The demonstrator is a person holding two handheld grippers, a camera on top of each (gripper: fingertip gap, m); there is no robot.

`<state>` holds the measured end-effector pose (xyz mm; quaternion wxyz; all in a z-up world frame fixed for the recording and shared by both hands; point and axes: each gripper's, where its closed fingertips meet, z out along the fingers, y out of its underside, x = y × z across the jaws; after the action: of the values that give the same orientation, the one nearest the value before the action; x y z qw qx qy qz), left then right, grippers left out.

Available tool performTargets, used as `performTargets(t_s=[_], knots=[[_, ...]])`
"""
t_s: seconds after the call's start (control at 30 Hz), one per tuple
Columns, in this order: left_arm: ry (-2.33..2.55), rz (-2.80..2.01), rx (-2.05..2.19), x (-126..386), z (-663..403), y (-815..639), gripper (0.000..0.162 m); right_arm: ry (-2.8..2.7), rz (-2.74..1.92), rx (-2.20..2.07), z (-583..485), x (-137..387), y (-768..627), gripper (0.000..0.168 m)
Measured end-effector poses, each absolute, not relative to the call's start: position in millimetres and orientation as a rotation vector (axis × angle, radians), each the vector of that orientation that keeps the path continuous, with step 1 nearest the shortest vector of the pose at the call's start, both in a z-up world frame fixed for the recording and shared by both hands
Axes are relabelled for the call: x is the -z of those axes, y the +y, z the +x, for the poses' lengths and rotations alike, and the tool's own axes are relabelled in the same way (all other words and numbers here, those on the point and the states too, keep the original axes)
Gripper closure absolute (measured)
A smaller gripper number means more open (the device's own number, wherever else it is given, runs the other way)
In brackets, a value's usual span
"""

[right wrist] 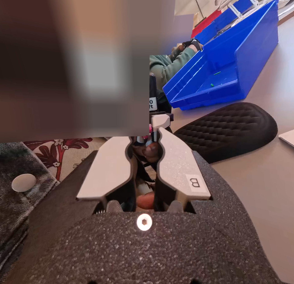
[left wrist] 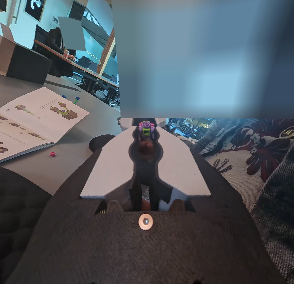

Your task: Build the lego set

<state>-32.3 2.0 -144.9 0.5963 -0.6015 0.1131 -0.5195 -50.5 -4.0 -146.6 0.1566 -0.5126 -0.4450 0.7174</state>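
Left gripper [left wrist: 145, 130] jaws clamp the flower [left wrist: 146, 128] at their tips, facing the right gripper [right wrist: 145, 139], whose narrow jaws' contents cannot be determined; joining step likely in hand, next requiring aligned pressing.

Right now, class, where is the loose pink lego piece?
In the left wrist view, the pink piece lies on the grey table, left of the gripper, just off the open instruction booklet.

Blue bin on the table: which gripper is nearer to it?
Right. The right gripper has the blue bin just ahead to its right. The left gripper, holding the flower piece, shows no bin in its view.
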Motion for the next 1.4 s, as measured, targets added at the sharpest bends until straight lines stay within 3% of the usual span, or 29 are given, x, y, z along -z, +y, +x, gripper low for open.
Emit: performTargets(t_s=[0.03,0.23,1.4], knots=[[0.263,-1.397,1.200,145,-32,2,0.144,-1.272,-1.458,-2.042,-50,147,-4,0.143],[0.271,-1.412,1.187,147,-30,0,0.144,-1.298,-1.357,-1.919,-45,147,-8,0.150],[0.374,-1.427,1.130,142,-22,-4,0.145,-1.203,-1.267,-1.880,-36,141,-10,0.151]])
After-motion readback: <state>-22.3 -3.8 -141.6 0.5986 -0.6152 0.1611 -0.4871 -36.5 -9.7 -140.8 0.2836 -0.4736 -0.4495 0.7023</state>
